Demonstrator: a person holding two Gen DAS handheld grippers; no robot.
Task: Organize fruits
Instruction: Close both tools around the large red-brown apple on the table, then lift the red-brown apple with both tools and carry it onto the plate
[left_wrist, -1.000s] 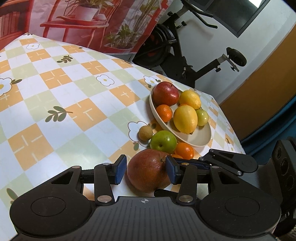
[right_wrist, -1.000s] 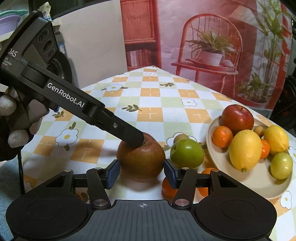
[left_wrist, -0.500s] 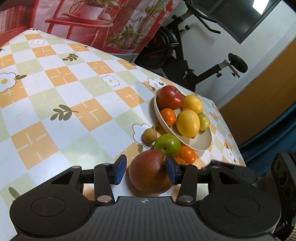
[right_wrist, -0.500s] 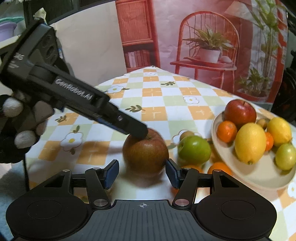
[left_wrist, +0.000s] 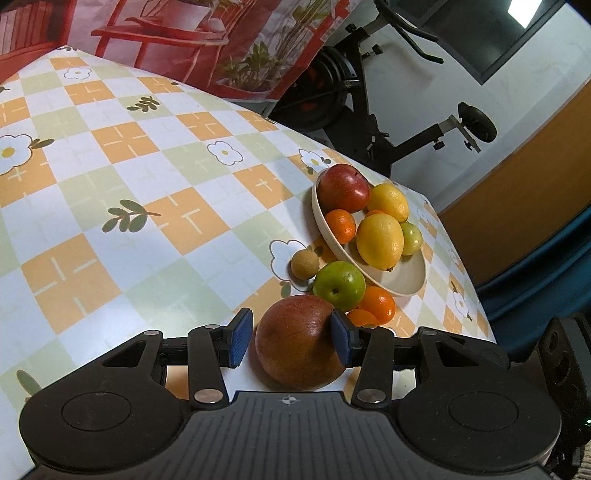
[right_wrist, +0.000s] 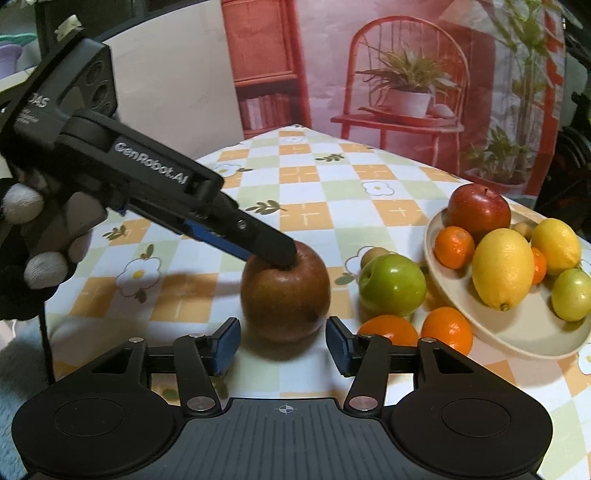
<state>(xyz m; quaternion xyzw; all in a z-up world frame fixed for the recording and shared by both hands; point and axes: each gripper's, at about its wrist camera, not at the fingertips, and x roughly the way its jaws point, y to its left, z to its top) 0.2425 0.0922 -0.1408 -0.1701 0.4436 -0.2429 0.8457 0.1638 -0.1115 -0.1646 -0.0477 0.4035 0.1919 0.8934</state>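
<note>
A large brownish-red apple (left_wrist: 295, 343) rests on the checked tablecloth. My left gripper (left_wrist: 291, 339) straddles it: the right pad touches its skin and the left pad stands a little off. In the right wrist view the left gripper (right_wrist: 280, 256) comes in from the left, one fingertip on top of the apple (right_wrist: 284, 291). My right gripper (right_wrist: 282, 347) faces the same apple from the near side. Its jaws are closing, and the apple sits just beyond the pads, untouched. A cream bowl (left_wrist: 406, 284) holds a red apple, lemons, oranges and a green fruit.
Loose on the cloth beside the bowl (right_wrist: 517, 343) lie a green apple (right_wrist: 392, 284), two oranges (right_wrist: 447, 328) and a small tan fruit (right_wrist: 373, 254). An exercise bike (left_wrist: 369, 110) stands past the table's far edge. A gloved hand (right_wrist: 33, 236) holds the left gripper.
The right gripper's jaws have narrowed slightly. The brownish-red apple stays on the cloth between the left fingers, and both hands have barely shifted.
</note>
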